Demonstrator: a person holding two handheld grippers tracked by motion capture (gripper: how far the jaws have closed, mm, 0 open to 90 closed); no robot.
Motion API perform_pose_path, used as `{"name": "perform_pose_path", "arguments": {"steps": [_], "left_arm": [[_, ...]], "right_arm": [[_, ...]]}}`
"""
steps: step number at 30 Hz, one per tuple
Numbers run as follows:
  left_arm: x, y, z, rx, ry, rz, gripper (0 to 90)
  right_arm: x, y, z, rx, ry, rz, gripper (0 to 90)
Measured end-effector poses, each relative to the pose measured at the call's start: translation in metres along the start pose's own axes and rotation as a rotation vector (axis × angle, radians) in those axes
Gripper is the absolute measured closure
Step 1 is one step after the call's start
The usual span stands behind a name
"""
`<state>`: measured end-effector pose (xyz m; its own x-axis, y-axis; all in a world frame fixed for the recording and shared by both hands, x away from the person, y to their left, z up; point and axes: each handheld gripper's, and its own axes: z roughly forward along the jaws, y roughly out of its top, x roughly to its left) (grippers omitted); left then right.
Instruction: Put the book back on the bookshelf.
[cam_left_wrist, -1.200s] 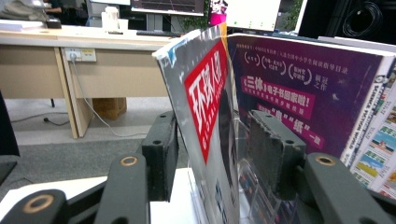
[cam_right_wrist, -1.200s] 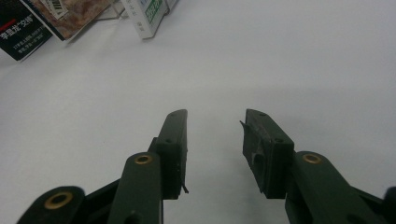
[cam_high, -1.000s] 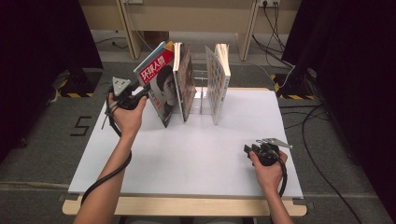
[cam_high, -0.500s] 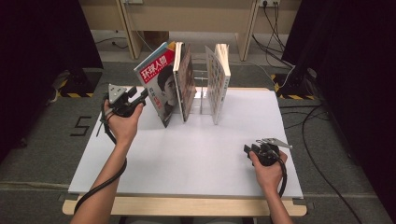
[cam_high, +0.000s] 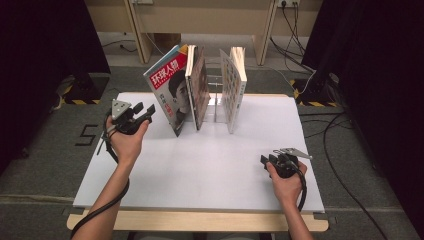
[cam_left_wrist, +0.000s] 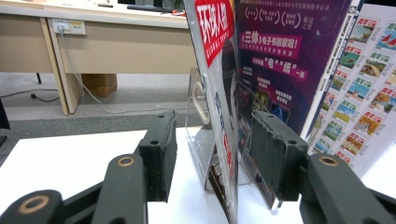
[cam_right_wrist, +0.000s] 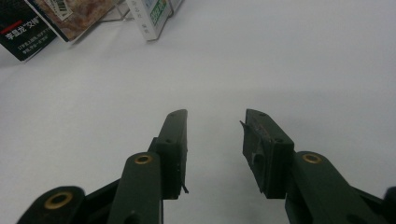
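while the left tongs (cam_high: 145, 111) hang spread just beside the red magazine (cam_high: 167, 90) leaning in the rack (cam_left_wrist: 198, 140), the next move looks like closing on its edge; right tongs (cam_high: 267, 161) rest spread on the counter (cam_high: 210, 165).

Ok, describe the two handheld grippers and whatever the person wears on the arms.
Both are black two-jaw tools. The left gripper carries a grey three-cornered plate on top; the right gripper has one too. Black cables trail from each along the forearms. The jaws end in flat black pads with small holes, on arms joined by brass-coloured rivets. No sleeves show on the forearms.
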<state>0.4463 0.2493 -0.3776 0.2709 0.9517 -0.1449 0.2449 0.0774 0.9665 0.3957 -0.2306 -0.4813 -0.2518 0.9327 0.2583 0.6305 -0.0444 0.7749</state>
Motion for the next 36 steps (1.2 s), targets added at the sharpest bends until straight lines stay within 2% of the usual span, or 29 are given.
{"name": "perform_pose_path", "arguments": {"steps": [13,23,36], "left_arm": [[0.006,-0.016,-0.013,0.039,-0.005,0.001,49.8],[0.015,-0.032,-0.028,0.066,-0.006,-0.012,49.4],[0.024,-0.065,-0.045,0.128,-0.007,-0.028,49.1]], "right_arm": [[0.001,0.000,-0.001,0.004,-0.001,0.007,60.4],[0.000,0.000,-0.001,0.002,0.002,-0.006,60.4],[0.001,0.000,-0.001,0.000,0.000,-0.008,60.4]]}}
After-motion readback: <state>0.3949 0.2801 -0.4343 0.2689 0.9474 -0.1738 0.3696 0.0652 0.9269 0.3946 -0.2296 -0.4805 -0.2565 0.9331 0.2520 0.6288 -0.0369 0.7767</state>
